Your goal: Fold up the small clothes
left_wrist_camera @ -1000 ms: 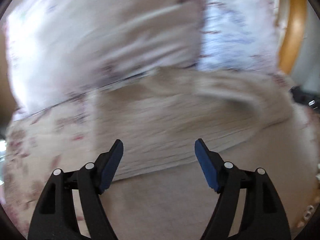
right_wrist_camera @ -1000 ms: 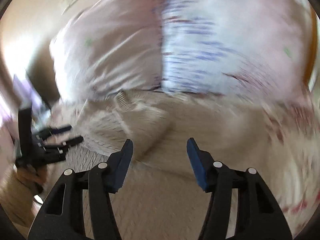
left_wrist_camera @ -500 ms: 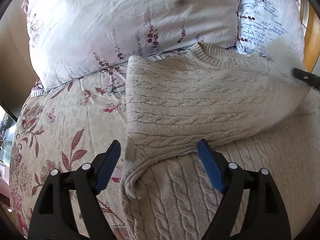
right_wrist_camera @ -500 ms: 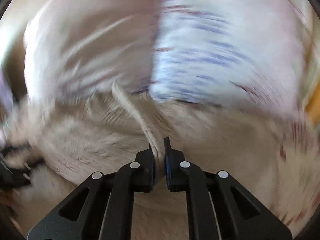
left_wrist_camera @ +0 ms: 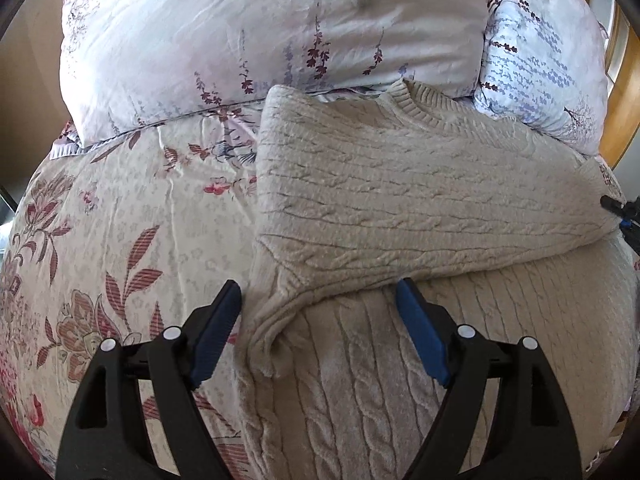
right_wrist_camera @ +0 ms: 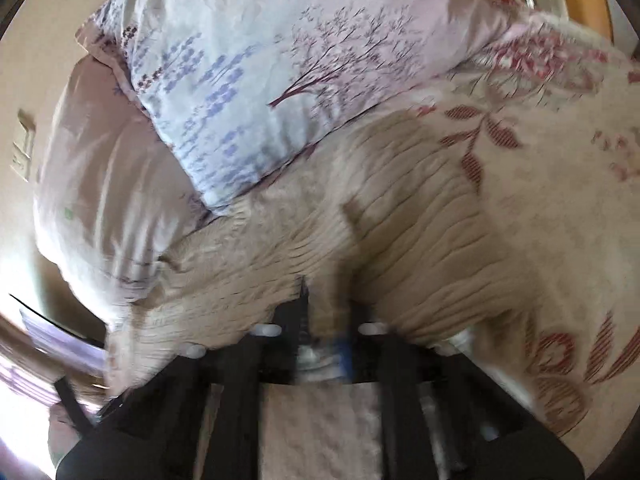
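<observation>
A cream cable-knit sweater lies on the flowered bedspread, its top part folded down across the body, neck rib near the pillows. My left gripper is open just above the sweater's left folded edge, touching nothing. My right gripper is shut on a fold of the sweater at its right side; this view is blurred by motion. The right gripper's tip shows at the right edge of the left wrist view.
Two flowered pillows lie at the head of the bed behind the sweater. A wooden headboard stands at the far right. A wall is to the left of the bed.
My right gripper closed on the sweater's fold and pulled it out to the right. My left gripper stayed open and settled over the left folded edge.
</observation>
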Tool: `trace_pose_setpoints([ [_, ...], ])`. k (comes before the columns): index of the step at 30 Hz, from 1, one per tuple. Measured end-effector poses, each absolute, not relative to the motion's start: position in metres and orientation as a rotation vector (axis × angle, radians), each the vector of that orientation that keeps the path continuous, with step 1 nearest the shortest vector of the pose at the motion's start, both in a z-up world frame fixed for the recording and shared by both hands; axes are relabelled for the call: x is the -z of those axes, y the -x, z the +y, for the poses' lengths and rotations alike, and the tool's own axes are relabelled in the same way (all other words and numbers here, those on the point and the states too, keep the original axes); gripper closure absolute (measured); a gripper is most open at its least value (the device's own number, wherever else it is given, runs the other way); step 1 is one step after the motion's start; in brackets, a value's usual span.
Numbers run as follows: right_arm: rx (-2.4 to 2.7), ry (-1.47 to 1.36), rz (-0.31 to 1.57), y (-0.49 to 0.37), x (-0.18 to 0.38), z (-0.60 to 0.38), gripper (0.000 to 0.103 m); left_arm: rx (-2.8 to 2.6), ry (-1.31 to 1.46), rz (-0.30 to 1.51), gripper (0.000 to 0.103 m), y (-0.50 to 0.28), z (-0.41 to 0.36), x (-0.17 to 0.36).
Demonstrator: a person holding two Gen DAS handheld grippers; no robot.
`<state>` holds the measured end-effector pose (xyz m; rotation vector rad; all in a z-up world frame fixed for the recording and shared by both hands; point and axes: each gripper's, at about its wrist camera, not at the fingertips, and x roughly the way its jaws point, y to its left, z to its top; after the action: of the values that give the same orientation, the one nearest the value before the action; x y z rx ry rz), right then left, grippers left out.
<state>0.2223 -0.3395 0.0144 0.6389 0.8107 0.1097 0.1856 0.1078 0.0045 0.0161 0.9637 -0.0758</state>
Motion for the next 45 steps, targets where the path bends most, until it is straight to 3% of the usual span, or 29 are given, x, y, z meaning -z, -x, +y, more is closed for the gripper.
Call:
trace_pose_setpoints([
  [9, -0.027, -0.575, 0.818, -0.225, -0.012, -0.342, 0.095, 0.136, 0.102, 0.959, 0.029, -0.155, 0.130, -0.009],
  [11, -0.068, -0.577, 0.826, -0.215, -0.019, -0.343, 0.086, 0.173, 0.165, 0.955, 0.032, -0.140, 0.141, -0.010],
  [13, -0.114, -0.598, 0.803, -0.199, -0.025, -0.347, 0.046, 0.218, 0.242, 0.951, 0.034, -0.125, 0.152, -0.011],
  [15, -0.168, -0.620, 0.761, -0.174, -0.030, -0.356, 0.036, 0.259, 0.312, 0.945, 0.037, -0.110, 0.162, -0.010],
  [20, -0.221, -0.633, 0.784, -0.118, -0.018, -0.384, 0.038, 0.319, 0.405, 0.921, 0.040, -0.082, 0.175, -0.006],
  [27, -0.254, -0.678, 0.813, -0.060, 0.004, -0.400, 0.053, 0.373, 0.454, 0.895, 0.047, -0.051, 0.179, -0.001],
  [31, -0.396, -0.747, 0.844, -0.039, 0.013, -0.392, 0.070, 0.445, 0.512, 0.888, 0.054, -0.027, 0.173, 0.007],
  [36, -0.514, -0.738, 0.873, -0.017, 0.018, -0.378, 0.074, 0.503, 0.567, 0.880, 0.064, 0.001, 0.167, 0.014],
  [40, -0.558, -0.725, 0.902, -0.001, 0.026, -0.372, 0.086, 0.548, 0.576, 0.902, 0.069, 0.019, 0.159, 0.017],
  [45, -0.601, -0.667, 0.908, 0.011, 0.025, -0.361, 0.092, 0.552, 0.580, 0.911, 0.075, 0.031, 0.153, 0.017],
])
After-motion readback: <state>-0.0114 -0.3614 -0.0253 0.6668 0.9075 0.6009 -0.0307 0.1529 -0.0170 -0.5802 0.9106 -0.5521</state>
